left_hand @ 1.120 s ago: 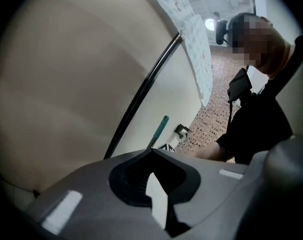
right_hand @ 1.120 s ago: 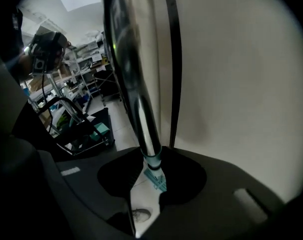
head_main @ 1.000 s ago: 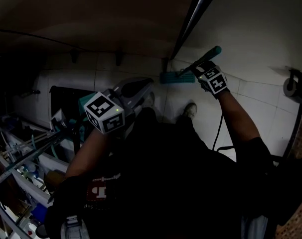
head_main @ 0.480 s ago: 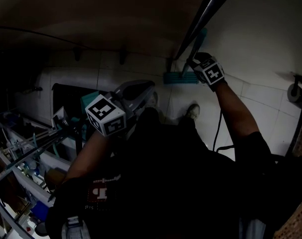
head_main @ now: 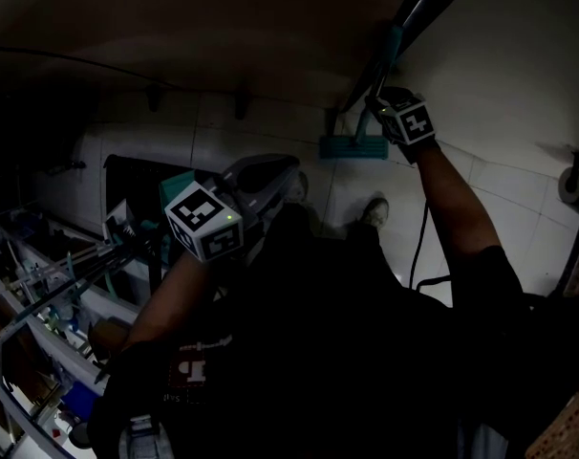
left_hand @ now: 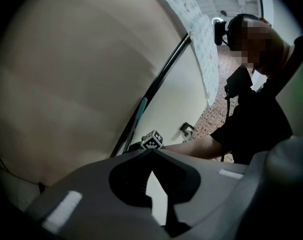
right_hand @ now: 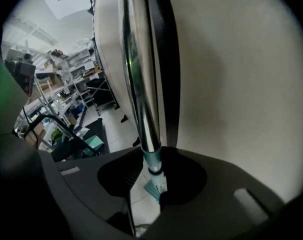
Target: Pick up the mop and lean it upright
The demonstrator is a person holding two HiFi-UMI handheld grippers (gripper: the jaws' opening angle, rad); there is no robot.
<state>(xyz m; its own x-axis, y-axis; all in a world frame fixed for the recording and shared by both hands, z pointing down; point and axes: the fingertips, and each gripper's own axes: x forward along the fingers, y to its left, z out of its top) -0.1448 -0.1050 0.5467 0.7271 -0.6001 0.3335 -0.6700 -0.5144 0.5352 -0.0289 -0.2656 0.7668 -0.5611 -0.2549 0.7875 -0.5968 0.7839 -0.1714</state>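
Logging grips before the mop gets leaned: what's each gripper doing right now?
Left gripper: closed, empty.
Right gripper: closed on the mop's shiny metal pole with teal collar.

No readable text, number or brand is visible.

- Left gripper cube (head_main: 205,220) and right gripper cube (head_main: 411,122): black-and-white square code patterns only, no characters.
- Shirt (head_main: 299,352): pale print on the chest, too dark and blurred to read.
- Wall sheet (left_hand: 204,29): fine print, too small to read.
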